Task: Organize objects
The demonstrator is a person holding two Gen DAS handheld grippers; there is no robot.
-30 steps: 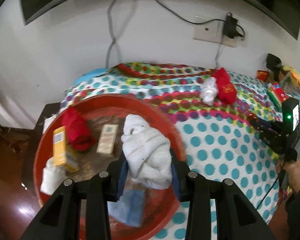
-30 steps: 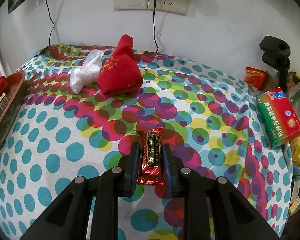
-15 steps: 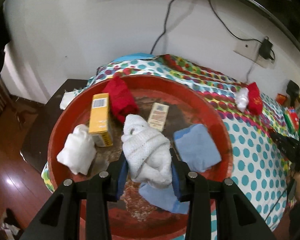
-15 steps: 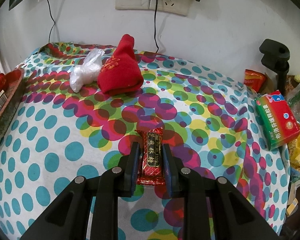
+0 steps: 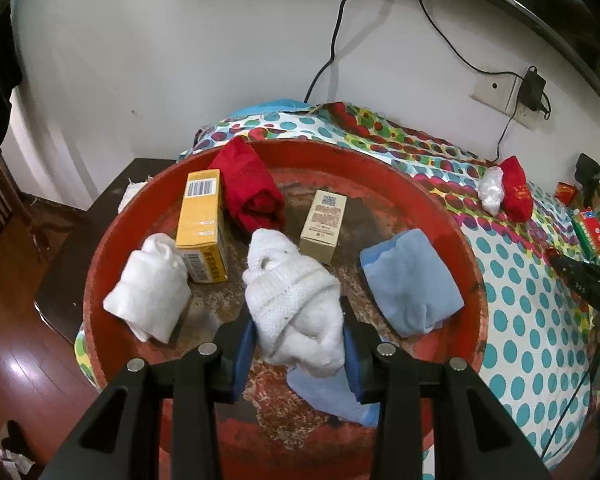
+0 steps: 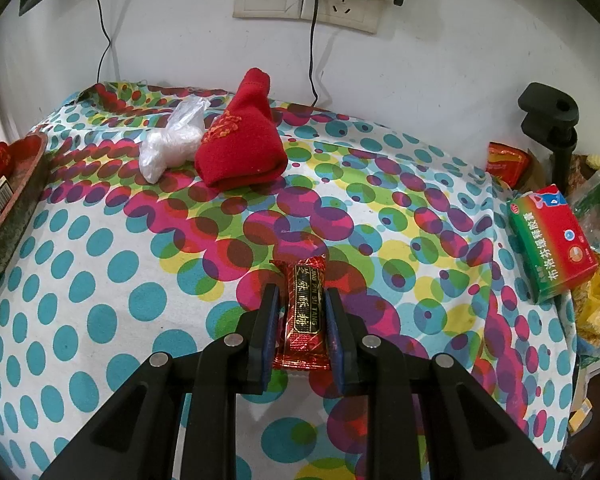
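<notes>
The left gripper (image 5: 298, 334) has swung fully over the red basin (image 5: 466, 256), fingers clamped on the white knit bundle (image 5: 296, 304) ready to drop there, while the right gripper (image 6: 300, 312) pinches the candy bar (image 6: 302, 316) above the tablecloth (image 6: 100, 280).

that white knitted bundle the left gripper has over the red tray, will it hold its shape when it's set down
Probably not: the white knitted cloth bundle bulges past the left gripper, so it looks soft. Likely light and unlikely to roll; its loose folds may slump open on the round red tray.
</notes>
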